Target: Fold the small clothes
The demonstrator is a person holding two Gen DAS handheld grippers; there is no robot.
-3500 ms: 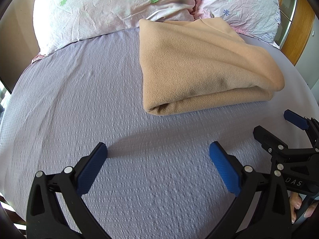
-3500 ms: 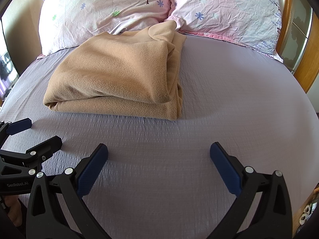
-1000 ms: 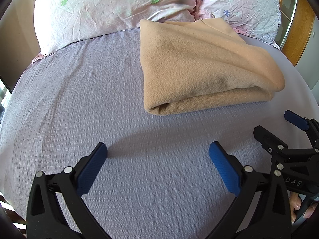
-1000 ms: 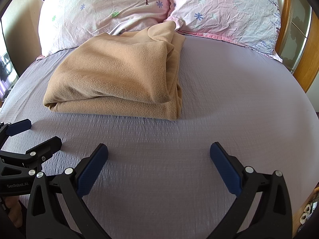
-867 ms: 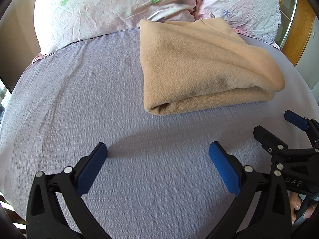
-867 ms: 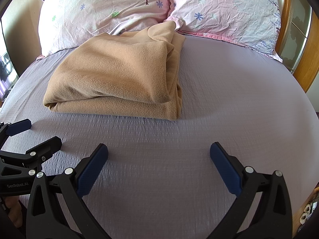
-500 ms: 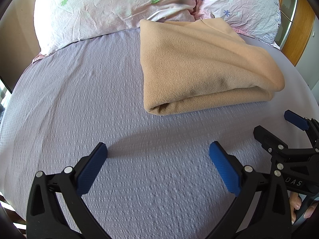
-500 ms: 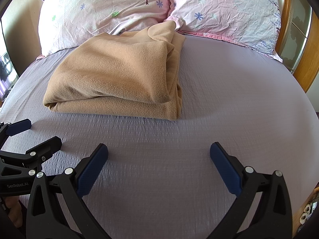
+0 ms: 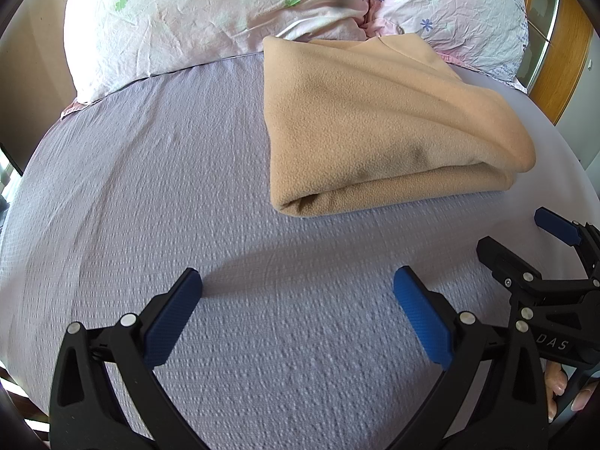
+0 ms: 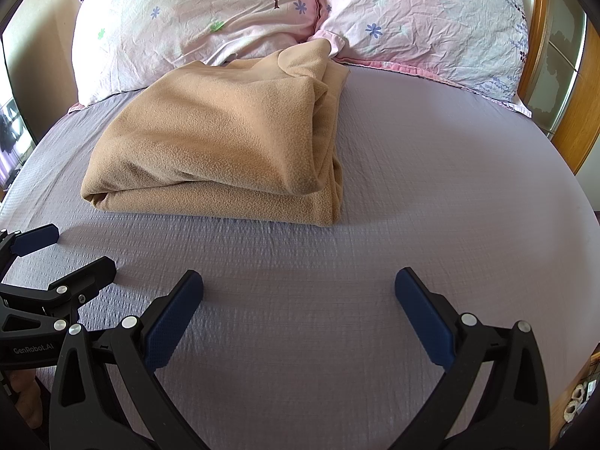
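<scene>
Closest to hand, the left gripper (image 9: 298, 303) hovers low over the bed with its blue-padded fingers (image 9: 170, 318) spread wide apart and nothing between them, only the lilac bedsheet (image 9: 150, 187) with its fine puckered weave showing through the gap. The right gripper (image 10: 299, 302) sits just beside it on the right, likewise gaping and empty-handed, its own blue pads (image 10: 423, 318) framing bare sheet. Each gripper shows at the edge of the other's view, side by side and apart. A bit of the person's hand (image 9: 558, 390) shows at the lower right edge of the left wrist view, behind the black frame. Farther up the bed, clear of both grippers, lies the tan fleece garment (image 10: 225, 142), folded into a thick stack of layers with its rounded fold edge turned toward the grippers and the looser edges stacked along its right side. Its far end touches the pillows at the head of the bed: a pale pillow printed with a small tree and scattered flowers (image 10: 195, 18) on the left, and a pink flowered pillow (image 10: 420, 18) on the right. Behind them, at the right edge, runs the wooden headboard (image 10: 581, 123).
</scene>
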